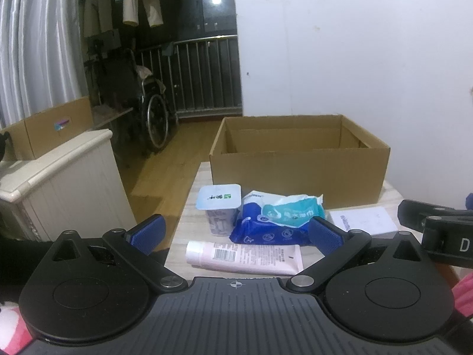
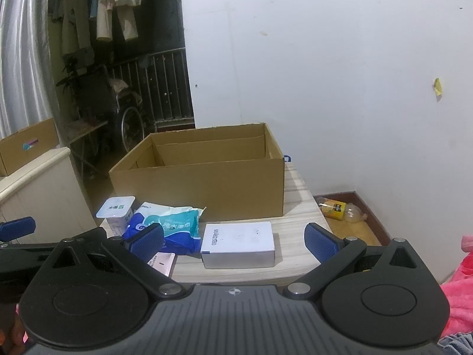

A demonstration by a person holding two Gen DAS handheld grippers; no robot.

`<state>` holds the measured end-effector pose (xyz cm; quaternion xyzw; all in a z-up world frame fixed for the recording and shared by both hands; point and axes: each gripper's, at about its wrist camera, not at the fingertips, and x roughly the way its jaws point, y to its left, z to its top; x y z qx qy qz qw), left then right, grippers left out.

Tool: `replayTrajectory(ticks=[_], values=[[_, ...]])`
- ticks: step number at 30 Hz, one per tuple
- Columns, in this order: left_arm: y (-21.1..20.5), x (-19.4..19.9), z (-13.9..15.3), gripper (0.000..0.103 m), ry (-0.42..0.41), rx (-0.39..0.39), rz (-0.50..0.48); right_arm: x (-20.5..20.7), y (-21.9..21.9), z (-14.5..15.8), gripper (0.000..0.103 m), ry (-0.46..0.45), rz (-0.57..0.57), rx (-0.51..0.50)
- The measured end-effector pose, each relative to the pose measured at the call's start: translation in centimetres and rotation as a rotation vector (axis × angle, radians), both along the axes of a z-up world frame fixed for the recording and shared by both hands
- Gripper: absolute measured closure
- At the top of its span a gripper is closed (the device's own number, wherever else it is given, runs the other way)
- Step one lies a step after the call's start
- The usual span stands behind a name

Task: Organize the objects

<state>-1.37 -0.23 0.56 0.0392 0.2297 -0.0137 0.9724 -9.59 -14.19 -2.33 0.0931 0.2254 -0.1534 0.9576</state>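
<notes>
Both of your tools are spread wide and carrying nothing: the left gripper (image 1: 236, 233) hangs over the near edge of the table (image 2: 298, 189) above the pink tube (image 1: 245, 256), and the right gripper (image 2: 236, 241) frames the white box (image 2: 238, 248). The things to tidy all sit along the near half of the table, in front of the open cardboard box (image 2: 201, 186) that fills the far half: the yogurt cup (image 1: 220, 207) by the left edge, the blue wipes pack (image 1: 266, 230) touching it with the teal pack (image 1: 288, 211) lying on top, and the tube just in front of them. Watch that cluster; pulling the blue pack could drag the teal one off or tip the cup over the left edge. The tube looks to overhang the near edge, though the fisheye makes that hard to judge, so a nudge might drop it. The two tools are close together, and reaching across could knock them. Open room lies between the white box and the right edge, and above the cardboard box.
</notes>
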Motion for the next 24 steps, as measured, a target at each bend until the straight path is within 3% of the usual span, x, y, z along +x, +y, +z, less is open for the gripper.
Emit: replayTrajectory(ticks=[24], values=[[0.11, 0.16, 0.06, 0.0, 0.011, -0.023, 0.009, -0.06, 0.26, -0.07, 0.0, 0.001, 0.0, -0.01]])
